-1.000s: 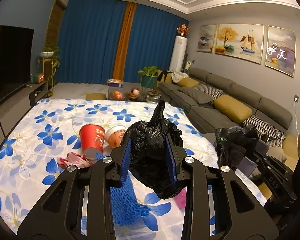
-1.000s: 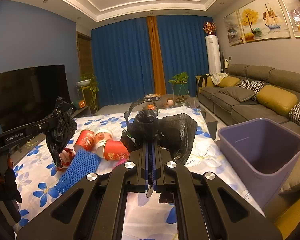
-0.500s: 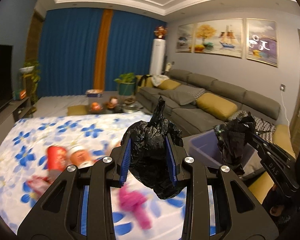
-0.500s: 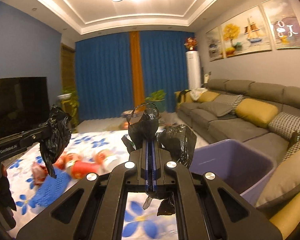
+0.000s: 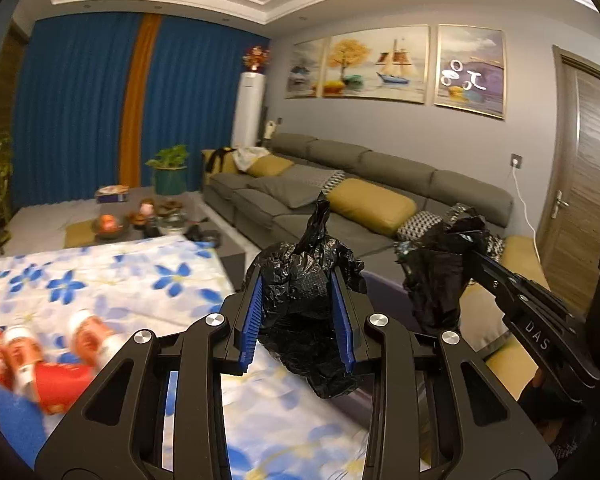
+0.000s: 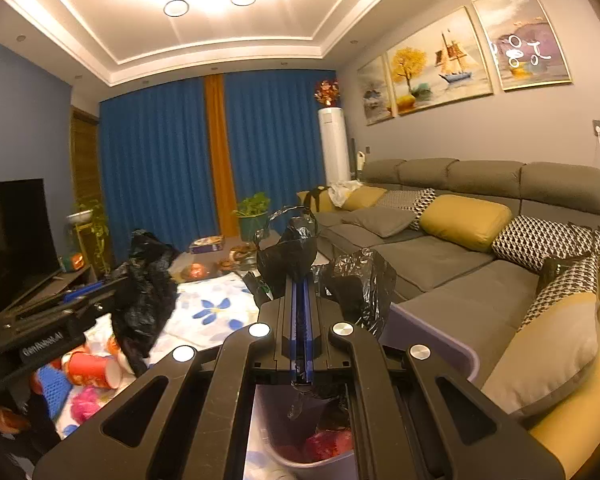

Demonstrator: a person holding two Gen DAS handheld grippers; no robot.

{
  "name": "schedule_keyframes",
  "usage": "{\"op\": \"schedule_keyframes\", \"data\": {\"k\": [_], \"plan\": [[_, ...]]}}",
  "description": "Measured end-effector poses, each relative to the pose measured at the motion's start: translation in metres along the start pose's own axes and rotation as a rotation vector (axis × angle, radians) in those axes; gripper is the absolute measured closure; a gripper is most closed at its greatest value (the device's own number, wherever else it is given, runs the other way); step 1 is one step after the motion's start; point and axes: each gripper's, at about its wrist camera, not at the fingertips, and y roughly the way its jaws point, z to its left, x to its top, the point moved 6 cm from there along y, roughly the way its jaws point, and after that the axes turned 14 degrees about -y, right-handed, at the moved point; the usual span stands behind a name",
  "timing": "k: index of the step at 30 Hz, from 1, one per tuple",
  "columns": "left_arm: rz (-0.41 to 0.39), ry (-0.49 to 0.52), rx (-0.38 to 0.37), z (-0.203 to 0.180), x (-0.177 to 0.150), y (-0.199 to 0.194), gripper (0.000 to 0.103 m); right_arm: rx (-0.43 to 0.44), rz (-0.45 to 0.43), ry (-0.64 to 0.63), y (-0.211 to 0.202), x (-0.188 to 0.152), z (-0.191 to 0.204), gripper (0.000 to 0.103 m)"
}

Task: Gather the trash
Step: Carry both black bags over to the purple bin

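My left gripper (image 5: 298,280) is shut on a crumpled bunch of black plastic bag (image 5: 308,320), pinched between its blue pads. My right gripper (image 6: 300,276) is shut tight on another bunch of black bag (image 6: 290,254); more film (image 6: 360,288) hangs beside its right finger. I cannot tell whether both bunches belong to one bag. A purple bin (image 6: 432,330) stands directly below the right gripper, with red trash (image 6: 328,444) in its bottom. Red paper cups (image 5: 60,380), a blue foam net (image 6: 54,388) and a pink scrap (image 6: 86,404) lie on the flowered tablecloth (image 5: 140,280).
A long grey sofa (image 6: 440,256) with yellow and patterned cushions runs along the right wall, close behind the bin. A low table (image 5: 140,216) with bowls stands beyond the tablecloth. A television (image 6: 16,240) is on the left, blue curtains at the back.
Both grippers have swung right, away from the cups on the tablecloth and toward the sofa, each still holding its black plastic. The purple bin now lies under the right gripper.
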Motion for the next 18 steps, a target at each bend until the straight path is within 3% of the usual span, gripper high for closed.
{"op": "schedule_keyframes", "data": {"k": [18], "plan": [[0.096,0.021,-0.049,-0.022,-0.025,0.080,0.071,-0.020,0.061,0.037,0.027,-0.017,-0.018,0.099]]}}
